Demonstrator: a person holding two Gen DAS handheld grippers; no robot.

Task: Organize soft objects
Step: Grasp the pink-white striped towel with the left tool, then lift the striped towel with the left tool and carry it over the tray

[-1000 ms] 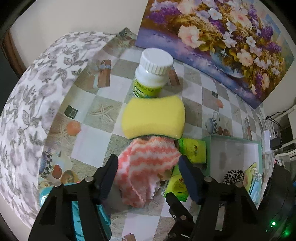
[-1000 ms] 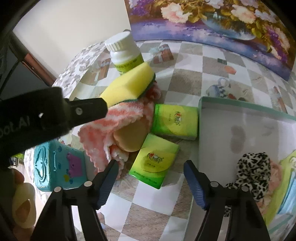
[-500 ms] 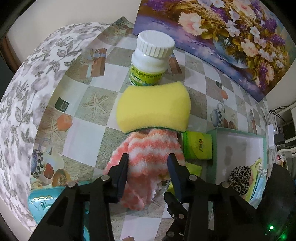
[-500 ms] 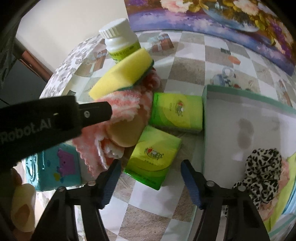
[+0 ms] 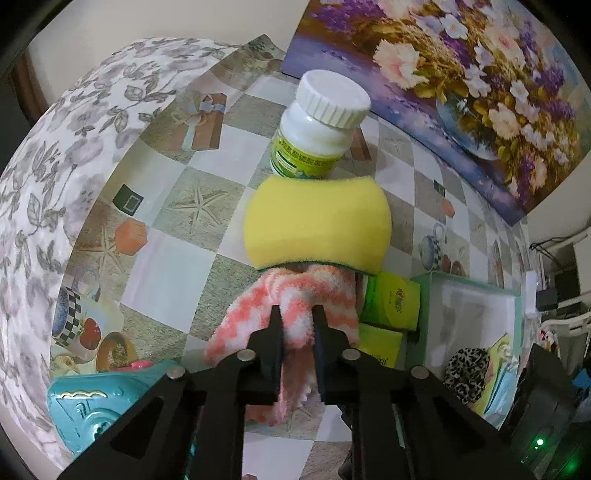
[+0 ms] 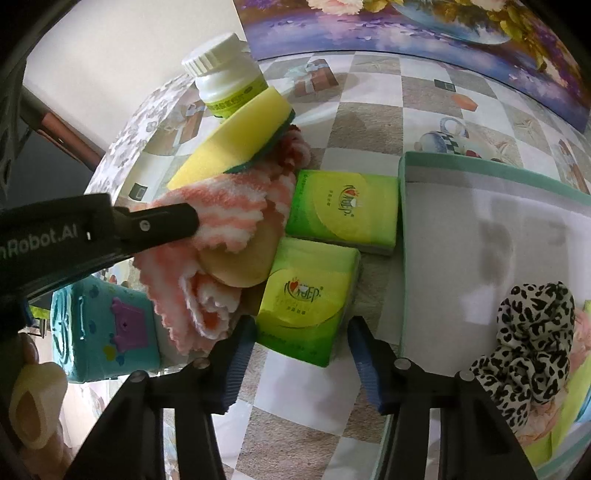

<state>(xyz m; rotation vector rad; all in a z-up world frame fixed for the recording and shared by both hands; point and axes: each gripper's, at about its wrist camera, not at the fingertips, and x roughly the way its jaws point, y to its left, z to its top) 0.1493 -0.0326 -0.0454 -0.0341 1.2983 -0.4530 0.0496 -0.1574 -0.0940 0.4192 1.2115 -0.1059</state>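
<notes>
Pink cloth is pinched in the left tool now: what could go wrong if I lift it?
1. The sponge lies partly on the cloth, tilted against the bottle; a lift would likely drag or flip it and may knock the bottle.
2. The left tool has closed on only a fold, so the cloth may slip out.
3. The right tool, closing around the near tissue pack, sits close to the cloth's hanging edge and could snag it.

Patterned table [image 5: 155,266] holds bottle [image 5: 317,129], tissue packs [image 6: 343,214], box [image 6: 476,177].

Checkered printed tablecloth [image 5: 159,258] over table; floral painting [image 5: 461,92] propped against plain cream wall [image 5: 147,18]; dim, even indoor lighting.
</notes>
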